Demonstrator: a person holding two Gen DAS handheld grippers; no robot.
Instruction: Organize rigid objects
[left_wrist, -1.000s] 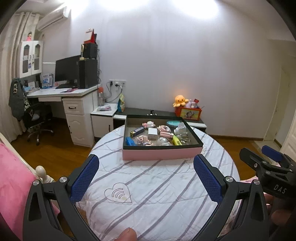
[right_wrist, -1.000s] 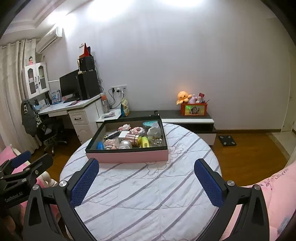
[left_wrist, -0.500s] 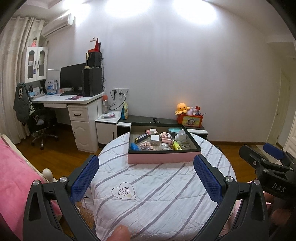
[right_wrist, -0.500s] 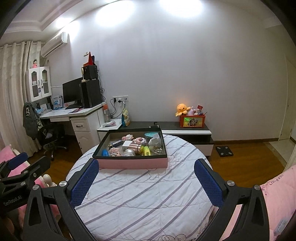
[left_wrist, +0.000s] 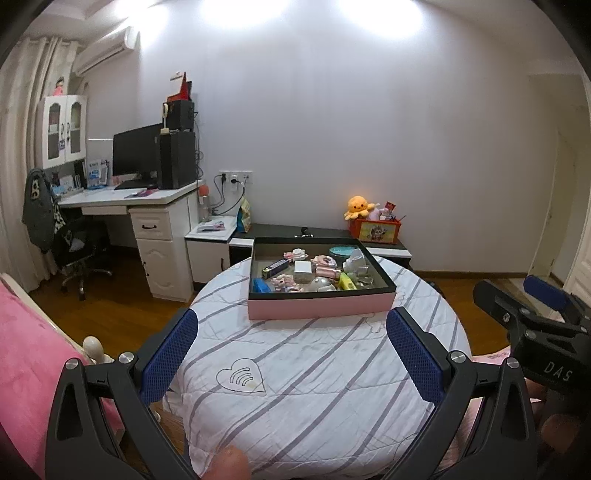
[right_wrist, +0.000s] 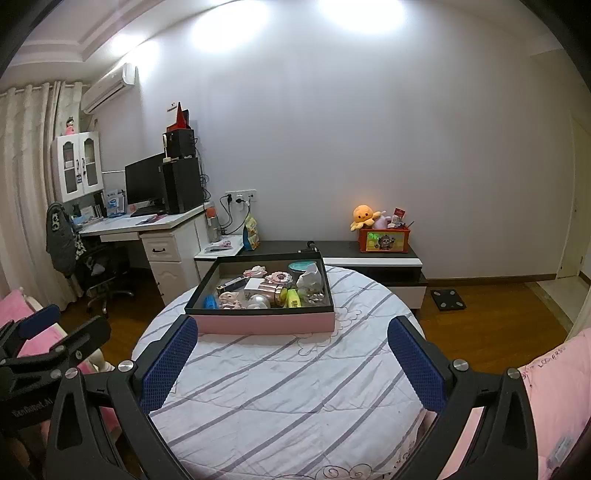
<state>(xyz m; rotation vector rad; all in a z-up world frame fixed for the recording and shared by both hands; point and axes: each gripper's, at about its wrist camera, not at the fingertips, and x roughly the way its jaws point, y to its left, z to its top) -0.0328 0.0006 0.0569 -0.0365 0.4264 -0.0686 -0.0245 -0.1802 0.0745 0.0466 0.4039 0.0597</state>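
A shallow pink-sided box with a black rim (left_wrist: 320, 308) (right_wrist: 266, 323) sits at the far side of a round table with a striped white cloth (left_wrist: 314, 387) (right_wrist: 288, 398). It holds several small items: a white cube (left_wrist: 303, 268), a yellow-green bottle (left_wrist: 347, 282) (right_wrist: 293, 298), a blue item (left_wrist: 261, 285), a pink tube, a teal lid. My left gripper (left_wrist: 291, 358) is open and empty, held back from the box above the near cloth. My right gripper (right_wrist: 291, 358) is open and empty, likewise back from the box. Each gripper shows at the edge of the other's view.
A white desk (left_wrist: 147, 206) with monitor and speakers stands at left, an office chair (left_wrist: 77, 251) beside it. A low dark cabinet (right_wrist: 369, 258) behind the table carries an orange toy box and plush. Pink bedding (left_wrist: 26, 354) lies at the near left and near right.
Both grippers have pulled back and risen, so the table and box look smaller and farther. Both stay open and empty.
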